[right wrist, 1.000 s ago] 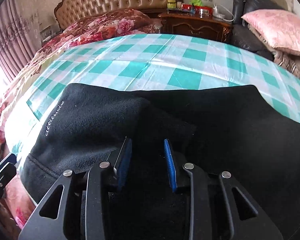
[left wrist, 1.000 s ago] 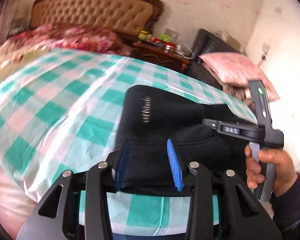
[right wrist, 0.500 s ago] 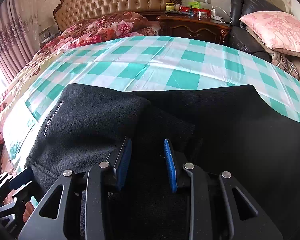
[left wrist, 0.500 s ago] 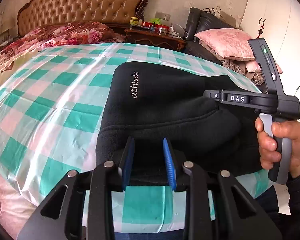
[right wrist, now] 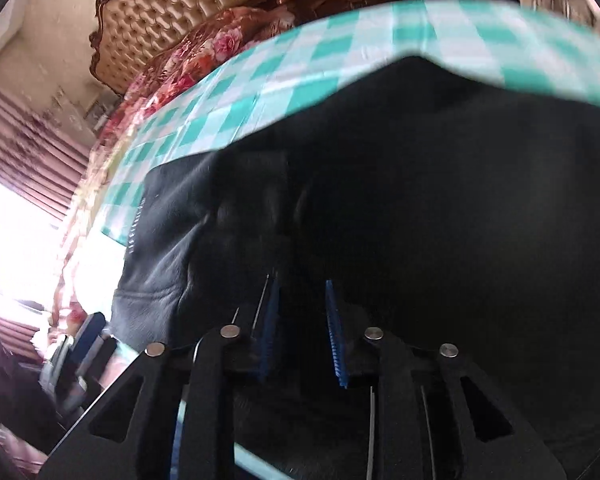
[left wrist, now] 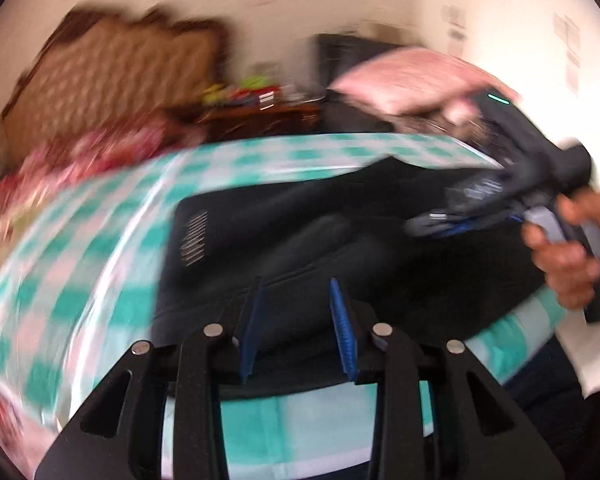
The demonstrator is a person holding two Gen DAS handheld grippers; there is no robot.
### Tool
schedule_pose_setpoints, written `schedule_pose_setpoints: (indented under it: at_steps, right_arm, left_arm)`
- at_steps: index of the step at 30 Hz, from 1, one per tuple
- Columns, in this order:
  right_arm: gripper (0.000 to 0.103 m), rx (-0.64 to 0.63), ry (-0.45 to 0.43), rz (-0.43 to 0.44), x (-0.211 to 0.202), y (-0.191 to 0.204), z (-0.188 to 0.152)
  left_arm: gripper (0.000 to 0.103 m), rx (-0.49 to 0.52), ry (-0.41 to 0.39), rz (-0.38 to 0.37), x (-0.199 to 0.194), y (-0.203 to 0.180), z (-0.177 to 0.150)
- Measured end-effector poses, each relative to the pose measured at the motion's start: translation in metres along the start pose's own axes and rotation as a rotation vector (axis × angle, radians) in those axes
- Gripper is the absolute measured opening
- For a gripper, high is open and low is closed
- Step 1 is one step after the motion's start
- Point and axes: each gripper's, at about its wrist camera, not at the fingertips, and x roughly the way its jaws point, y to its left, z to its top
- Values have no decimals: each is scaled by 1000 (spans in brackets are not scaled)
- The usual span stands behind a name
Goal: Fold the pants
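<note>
Bedroom behind a checked bed cover

A teal-and-white checked sheet [right wrist: 380, 40] covers the bed below a tufted tan headboard [right wrist: 188, 12]; a floral quilt [right wrist: 220, 48], pink pillow [left wrist: 404, 80], dark wooden nightstand [left wrist: 268, 118] and striped curtains [right wrist: 28, 128] surround it.

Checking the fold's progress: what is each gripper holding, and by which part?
Both the left gripper and right gripper pinch the black pants' near folded edge.

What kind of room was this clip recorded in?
Most likely a bedroom: a tufted headboard with a floral quilt below it, and a pink pillow at one side. Black pants lie on a green-checked cover.
</note>
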Motion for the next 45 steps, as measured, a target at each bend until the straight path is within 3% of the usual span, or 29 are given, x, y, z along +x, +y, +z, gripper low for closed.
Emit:
schedule_pose_setpoints:
  at_steps: [4,8,9,11,14,19,25,28,33,35,37,38,39,40,43,45]
  right_arm:
    - [23,8,-1,26,-4,1,-5]
    - [27,35,-34,63,-20,-3,-3]
    - [28,44,-42,70,-23,-4,-2]
    - [29,55,-53,72,-28,-7,0]
    - [29,73,-57,75,-30,-11,1]
    - [29,79,-65,77,-29,-11,2]
    - [29,63,-97,32,-36,-5,3]
    - [29,-31,-144,-4,-46,22,9]
    - [29,-232,-102,83,-25,93,27]
    - [29,-275,-45,98,-1,106,34]
    - [29,-284,-4,33,25,106,38]
    - [27,-282,8,-22,36,101,40]
    - [17,-275,12,-80,45,96,40]
    - [16,-277,-2,-98,49,88,37]
    - [15,-327,-38,-91,46,84,31]
    - [15,-337,-53,-110,47,86,27]
  left_arm:
    - [37,168,1,15,25,-43,6]
    - [48,268,68,65,57,-61,6]
    - [48,273,67,68,60,-62,5]
    - [28,272,74,55,62,-63,5]
    - [20,272,54,70,57,-59,7]
    - [19,271,-24,50,27,-56,15]
    - [20,318,43,49,46,-66,-6]
    - [22,306,38,55,47,-66,-6]
    - [23,299,24,76,46,-68,-10]
    - [30,278,13,69,44,-68,-11]
    - [52,219,16,-19,38,-64,-11]
    - [52,162,10,-71,30,-58,-11]
    - [52,101,-10,-98,19,-49,-10]
    - [52,37,-45,-104,6,-38,-9]
    - [48,-147,-120,-43,-24,4,-10]
    - [31,-304,-95,31,-28,46,-16]
